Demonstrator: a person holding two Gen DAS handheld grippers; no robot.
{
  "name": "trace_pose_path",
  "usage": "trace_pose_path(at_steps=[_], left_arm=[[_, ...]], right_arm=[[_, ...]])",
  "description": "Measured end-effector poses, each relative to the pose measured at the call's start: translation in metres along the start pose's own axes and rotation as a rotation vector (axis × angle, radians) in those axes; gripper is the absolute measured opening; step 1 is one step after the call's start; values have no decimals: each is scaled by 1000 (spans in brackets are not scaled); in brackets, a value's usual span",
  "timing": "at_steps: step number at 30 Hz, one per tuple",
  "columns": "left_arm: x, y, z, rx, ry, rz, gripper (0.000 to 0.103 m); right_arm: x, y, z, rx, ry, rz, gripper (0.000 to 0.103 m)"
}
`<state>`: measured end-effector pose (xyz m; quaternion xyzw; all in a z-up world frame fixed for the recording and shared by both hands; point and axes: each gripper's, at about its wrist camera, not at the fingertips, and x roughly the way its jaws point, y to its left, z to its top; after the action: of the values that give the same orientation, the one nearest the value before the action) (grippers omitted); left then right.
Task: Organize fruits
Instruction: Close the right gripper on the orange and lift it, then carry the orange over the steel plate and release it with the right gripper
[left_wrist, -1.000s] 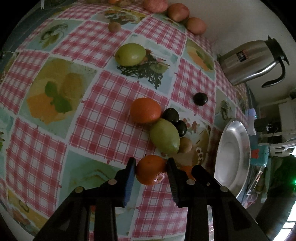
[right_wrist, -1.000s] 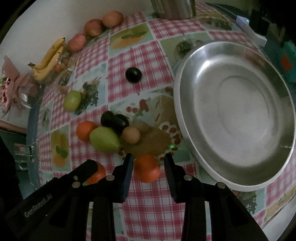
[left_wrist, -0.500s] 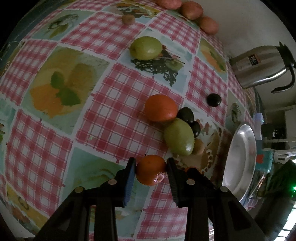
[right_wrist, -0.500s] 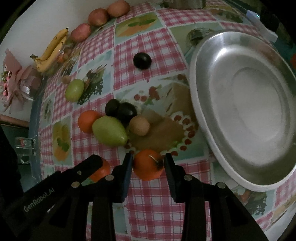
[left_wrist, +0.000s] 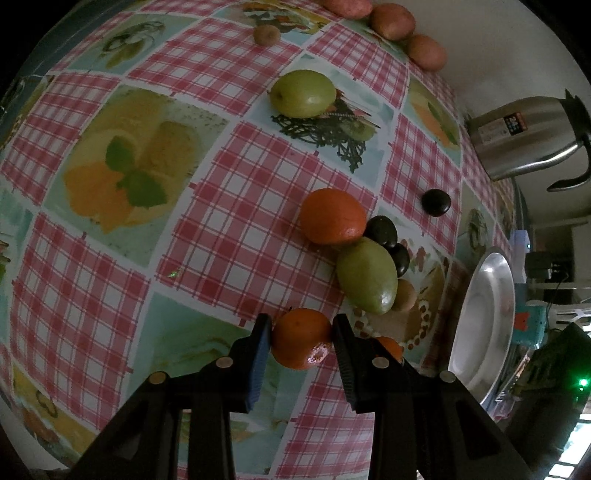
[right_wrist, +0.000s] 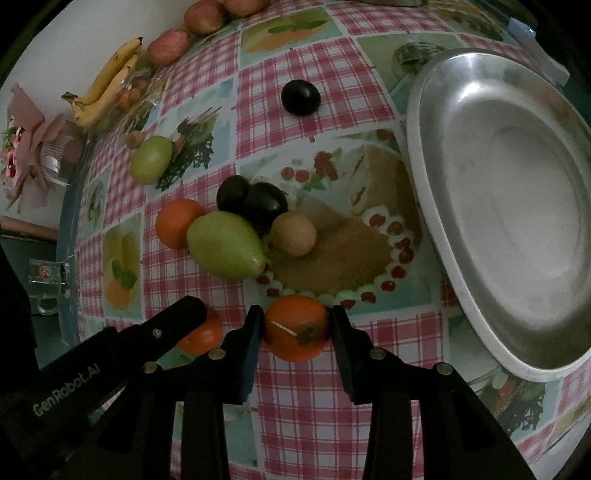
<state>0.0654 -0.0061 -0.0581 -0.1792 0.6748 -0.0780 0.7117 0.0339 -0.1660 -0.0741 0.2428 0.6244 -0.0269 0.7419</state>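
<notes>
My left gripper is shut on an orange and holds it over the checked tablecloth. My right gripper is shut on another orange, close beside the left gripper's arm. A cluster lies ahead: a third orange, a green mango, two dark plums and a brown kiwi. A silver plate stands to the right, empty. It also shows in the left wrist view.
A lone plum, a green fruit and a small kiwi lie further off. Potatoes and bananas line the wall. A steel kettle stands at the back right. A glass is at the left table edge.
Both grippers have drawn back and risen a little with their oranges held; the cluster and plate have shifted in view. The jaws' grip is unchanged.
</notes>
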Motion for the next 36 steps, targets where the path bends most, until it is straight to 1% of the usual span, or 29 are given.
trace_pose_path(at_steps=[5,8,12,17,20,22,32,36], left_arm=[[-4,-3,1,-4,-19,-14,36],[-10,-6,2,1,-36,-27,36],[-21,-14,3,20,-69,-51,36],[-29,-33,1,85,-104,-64,36],[-27,-49,-2,127,-108,-74,36],[-25,-59,-5,153,-104,-85,36],[-7,-127,-32,353,-90,-152,36],[4,-145,-36,393,-95,-173,36]], right_arm=[[-7,-1,1,5,-21,-12,38],[-18,-3,3,16,-51,5,38],[-37,-7,6,23,-108,-6,38],[-56,-26,12,66,-167,-52,38],[-64,-45,15,112,-194,-113,38],[-68,-59,17,146,-208,-139,38],[-84,-118,16,305,-245,-196,38],[-90,-135,15,351,-260,-208,38]])
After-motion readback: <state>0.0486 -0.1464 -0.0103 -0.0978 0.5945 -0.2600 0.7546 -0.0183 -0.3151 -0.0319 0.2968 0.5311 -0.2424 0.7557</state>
